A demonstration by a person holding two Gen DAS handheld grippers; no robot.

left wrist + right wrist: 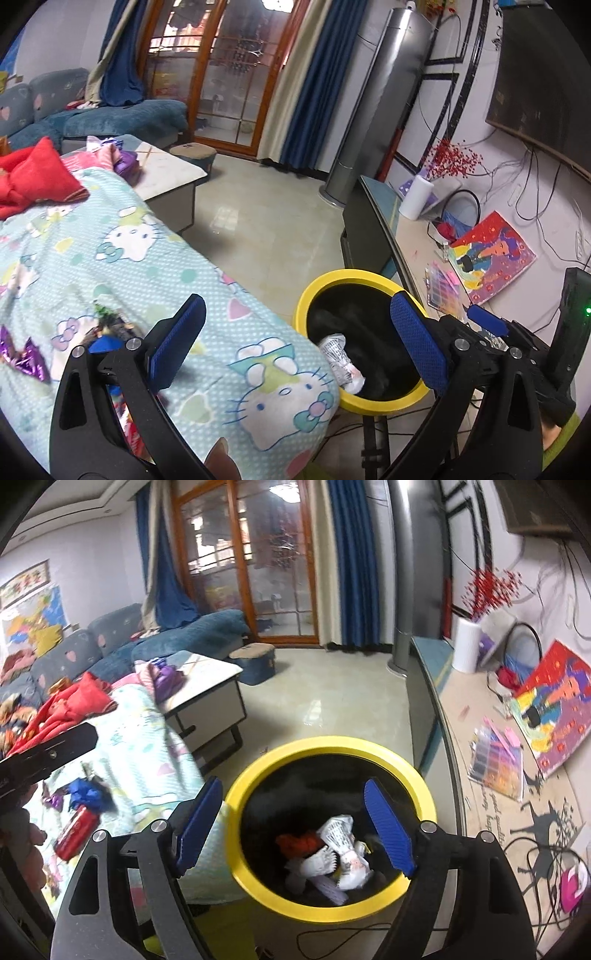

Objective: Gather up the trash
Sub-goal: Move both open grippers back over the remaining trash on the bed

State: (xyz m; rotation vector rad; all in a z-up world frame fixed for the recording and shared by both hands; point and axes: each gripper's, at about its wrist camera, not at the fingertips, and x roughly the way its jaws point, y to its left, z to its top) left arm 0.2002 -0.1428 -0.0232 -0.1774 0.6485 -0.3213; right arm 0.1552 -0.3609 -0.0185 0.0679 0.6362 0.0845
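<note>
Right hand-held gripper point(295, 827) hangs over the yellow-rimmed bin point(334, 744), jaws spread wide, nothing between them. Crumpled white paper point(347, 864) and a red scrap point(299, 843) lie inside the bin. Left hand-held gripper point(295, 343) gapes empty too, by the cartoon-cat blanket point(155, 266).

Bin point(373, 404) near rim behind blanket point(221, 332); wrappers point(77, 801) blurred.
</note>
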